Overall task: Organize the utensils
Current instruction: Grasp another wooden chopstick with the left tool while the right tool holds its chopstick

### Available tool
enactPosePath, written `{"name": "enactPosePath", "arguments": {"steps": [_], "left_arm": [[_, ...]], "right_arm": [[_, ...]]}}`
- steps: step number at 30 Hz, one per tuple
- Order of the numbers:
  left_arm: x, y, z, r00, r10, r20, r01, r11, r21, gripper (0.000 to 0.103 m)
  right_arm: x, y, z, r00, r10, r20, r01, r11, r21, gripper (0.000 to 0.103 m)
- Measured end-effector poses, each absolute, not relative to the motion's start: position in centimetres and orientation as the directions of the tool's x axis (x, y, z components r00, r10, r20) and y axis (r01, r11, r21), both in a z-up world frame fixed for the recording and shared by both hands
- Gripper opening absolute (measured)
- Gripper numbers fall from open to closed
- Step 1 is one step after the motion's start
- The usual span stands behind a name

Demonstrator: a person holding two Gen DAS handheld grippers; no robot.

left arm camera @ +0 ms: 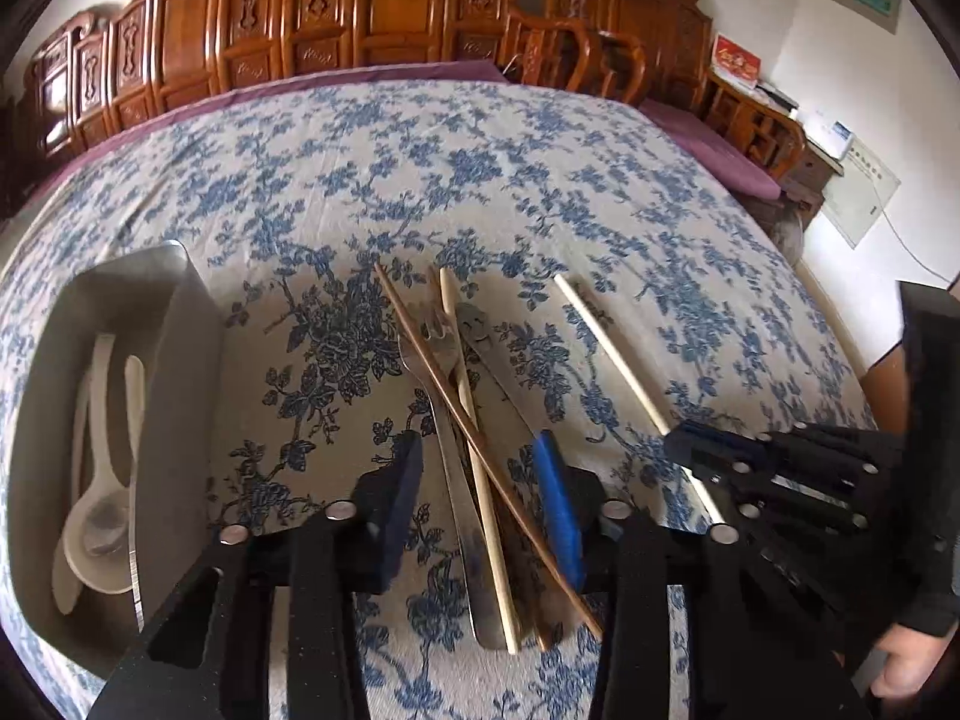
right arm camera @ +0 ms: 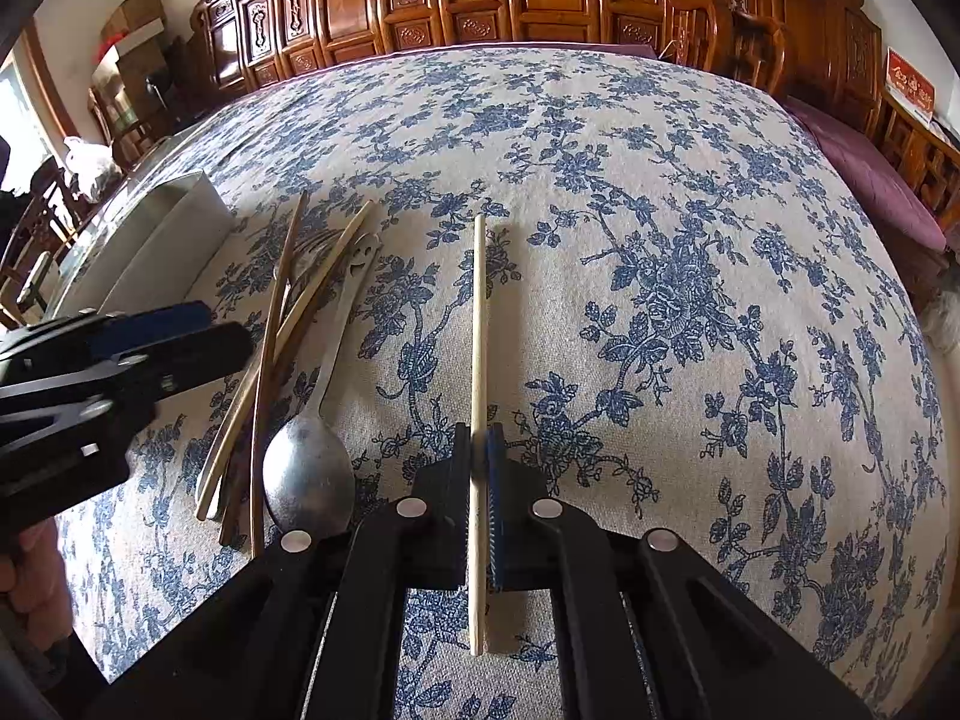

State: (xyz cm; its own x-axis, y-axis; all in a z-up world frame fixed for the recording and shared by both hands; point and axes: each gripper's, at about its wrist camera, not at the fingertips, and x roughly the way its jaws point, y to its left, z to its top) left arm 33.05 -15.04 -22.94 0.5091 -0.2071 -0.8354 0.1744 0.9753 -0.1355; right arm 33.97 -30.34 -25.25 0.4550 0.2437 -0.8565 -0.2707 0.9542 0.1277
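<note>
A pile of utensils lies on the blue floral cloth: a metal fork point(left arm camera: 447, 408), a metal spoon point(right arm camera: 312, 468) with a smiley handle, a brown chopstick point(left arm camera: 480, 438) and a pale chopstick point(left arm camera: 480, 480). My left gripper point(left arm camera: 480, 492) is open, its fingers either side of the pile, just above it. My right gripper point(right arm camera: 478, 480) is shut on a separate pale chopstick point(right arm camera: 478, 330), which also shows in the left wrist view point(left arm camera: 612, 354). A metal tray point(left arm camera: 180, 396) at the left holds white spoons point(left arm camera: 99, 480).
Carved wooden furniture point(left arm camera: 372, 6) and a chair point(left arm camera: 576, 54) stand behind the table's far edge. A purple cushioned bench point(right arm camera: 870, 174) is at the right. The tray's side also shows in the right wrist view point(right arm camera: 174, 240).
</note>
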Motion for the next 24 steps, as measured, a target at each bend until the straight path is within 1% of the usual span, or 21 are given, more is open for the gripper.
{"name": "enactPosePath", "arguments": {"steps": [1,3,7,16,18,21,24], "left_arm": [[33.4,-15.1,-23.4,0.504,-0.198,-0.841,0.166,0.977,-0.130,0.032],[33.9,-15.2,-23.8,0.498,-0.171,-0.850,0.152,0.982,-0.109,0.021],[34.3,-15.4,-24.0,0.495,-0.170,-0.852,0.148,0.983,-0.110,0.018],[35.1,-15.9,-24.3,0.479,-0.157,-0.864,0.138,0.985,-0.102,0.018],[35.1,-15.9,-24.3,0.477,-0.159,-0.864,0.135,0.985,-0.107,0.011],[34.9,-15.8,-24.1,0.485,-0.160,-0.860,0.136,0.985,-0.107,0.005],[34.6,-15.7,-23.9,0.486,-0.164,-0.858,0.135,0.985,-0.111,0.004]], "right_arm": [[34.0,-30.4,-25.3,0.454,0.247,-0.856,-0.269,0.954,0.133,0.006],[34.0,-30.5,-25.3,0.451,0.252,-0.856,-0.267,0.953,0.140,0.006],[34.1,-30.5,-25.3,0.447,0.261,-0.856,-0.267,0.952,0.151,0.006],[34.1,-30.2,-25.3,0.442,0.269,-0.856,-0.271,0.949,0.158,0.006],[34.1,-30.2,-25.3,0.443,0.267,-0.856,-0.272,0.950,0.155,0.006],[34.1,-30.2,-25.3,0.443,0.266,-0.856,-0.271,0.950,0.155,0.006],[34.1,-30.2,-25.3,0.443,0.266,-0.856,-0.272,0.950,0.155,0.006]]}}
